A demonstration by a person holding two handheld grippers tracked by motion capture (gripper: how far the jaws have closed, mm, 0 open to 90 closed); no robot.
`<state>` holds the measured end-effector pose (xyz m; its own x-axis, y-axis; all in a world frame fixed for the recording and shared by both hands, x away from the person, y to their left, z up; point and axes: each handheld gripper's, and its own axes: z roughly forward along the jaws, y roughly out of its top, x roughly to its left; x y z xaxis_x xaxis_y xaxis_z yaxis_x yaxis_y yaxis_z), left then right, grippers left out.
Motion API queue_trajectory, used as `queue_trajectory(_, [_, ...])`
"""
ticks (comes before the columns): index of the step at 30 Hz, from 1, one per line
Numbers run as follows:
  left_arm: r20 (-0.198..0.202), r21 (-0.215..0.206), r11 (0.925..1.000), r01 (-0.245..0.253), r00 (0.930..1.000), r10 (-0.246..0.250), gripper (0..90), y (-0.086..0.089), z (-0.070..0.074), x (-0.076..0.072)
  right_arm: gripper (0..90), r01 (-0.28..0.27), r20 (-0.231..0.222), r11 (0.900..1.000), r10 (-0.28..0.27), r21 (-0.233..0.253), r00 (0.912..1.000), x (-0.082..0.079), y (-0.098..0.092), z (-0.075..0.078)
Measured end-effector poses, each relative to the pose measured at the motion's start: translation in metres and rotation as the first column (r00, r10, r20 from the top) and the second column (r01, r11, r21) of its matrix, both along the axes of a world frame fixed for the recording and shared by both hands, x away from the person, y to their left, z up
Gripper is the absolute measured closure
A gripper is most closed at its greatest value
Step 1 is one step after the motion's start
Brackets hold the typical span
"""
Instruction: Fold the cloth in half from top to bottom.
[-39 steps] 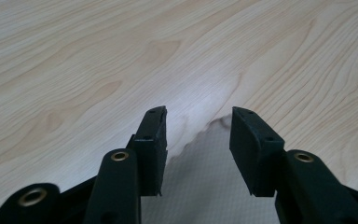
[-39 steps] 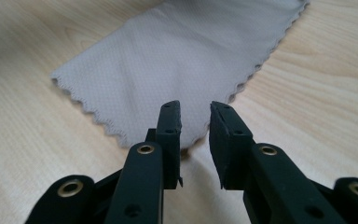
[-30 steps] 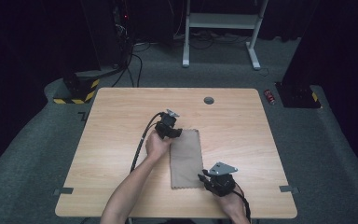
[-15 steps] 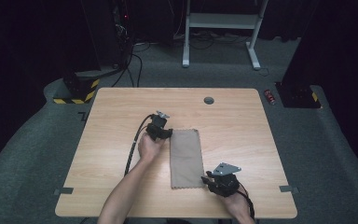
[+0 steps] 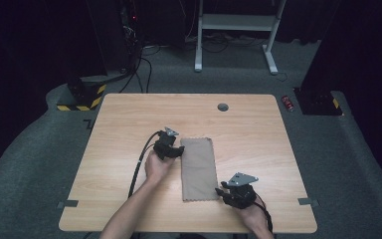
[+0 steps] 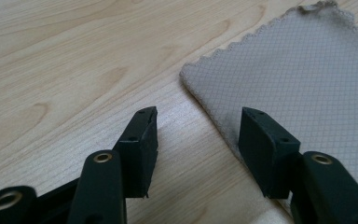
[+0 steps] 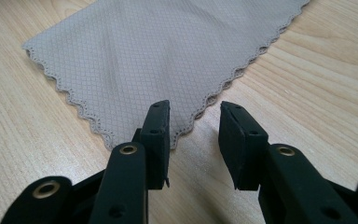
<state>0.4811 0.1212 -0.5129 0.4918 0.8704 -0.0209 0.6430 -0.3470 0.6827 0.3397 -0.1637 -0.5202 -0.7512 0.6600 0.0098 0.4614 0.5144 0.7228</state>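
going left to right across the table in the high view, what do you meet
left tongs → folded grey cloth → right tongs, both open beside the cloth's edges on the wooden table

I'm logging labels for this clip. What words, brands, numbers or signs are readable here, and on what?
None can be read.
The folded beige cloth with scalloped edges carries a woven grid only.
The light wooden table is unmarked.
The small red can on the floor is too small to read.
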Motion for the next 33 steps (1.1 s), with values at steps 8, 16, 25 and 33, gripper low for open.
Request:
queue_trajectory(8, [0.025, 0.044, 0.9986, 0.027, 0.9993, -0.029, 45.8, 0.001, -0.001, -0.005, 65.9, -0.009, -0.002, 1.000, 0.009, -0.001, 1.0000, 0.000, -0.001, 0.000])
queue_trajectory(16, [0.054, -0.008, 0.9994, 0.033, 0.9980, -0.032, 46.2, 0.007, 0.012, -0.024, 68.2, -0.005, 0.000, 1.000, 0.005, 0.007, 1.0000, 0.000, -0.003, 0.000])
queue_trajectory(25, [0.031, -0.059, 0.9909, 0.121, 0.9923, -0.120, 44.4, 0.002, 0.018, -0.073, 70.1, -0.006, 0.008, 0.999, 0.005, 0.046, 1.0000, 0.004, 0.002, 0.004])
queue_trajectory(33, [0.008, -0.048, 0.9900, 0.132, 0.9912, -0.132, 42.9, -0.005, 0.008, -0.110, 70.1, -0.004, -0.005, 0.999, 0.004, 0.044, 1.0000, 0.006, 0.007, 0.004])
